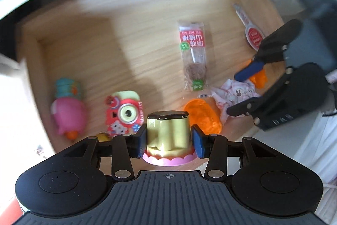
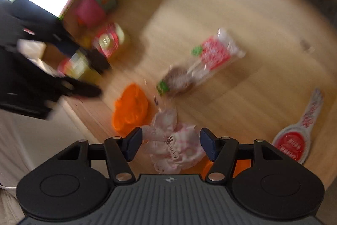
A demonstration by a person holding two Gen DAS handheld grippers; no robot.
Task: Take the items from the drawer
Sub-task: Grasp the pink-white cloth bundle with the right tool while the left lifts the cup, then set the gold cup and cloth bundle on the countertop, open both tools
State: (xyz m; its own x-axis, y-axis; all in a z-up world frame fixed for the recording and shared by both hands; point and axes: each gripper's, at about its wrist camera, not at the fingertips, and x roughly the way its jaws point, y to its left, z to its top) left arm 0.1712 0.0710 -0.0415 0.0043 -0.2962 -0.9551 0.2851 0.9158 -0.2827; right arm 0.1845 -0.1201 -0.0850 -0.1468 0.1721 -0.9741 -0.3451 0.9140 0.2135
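A home, likely a child's room: a wooden drawer [image 1: 88, 14] holds a toy camera [image 1: 123, 112] at seven o'clock; a snack packet [image 1: 192, 54] near centre.

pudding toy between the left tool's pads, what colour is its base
Pink, with a scalloped edge, under the yellowish pudding toy; clearest in the left wrist view.

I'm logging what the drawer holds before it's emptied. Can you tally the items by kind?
Toys: 3 (pink penguin, toy camera, pudding toy)
Snack packets: 2
Orange shells: 2
Crumpled wrapper: 1
Total: 8
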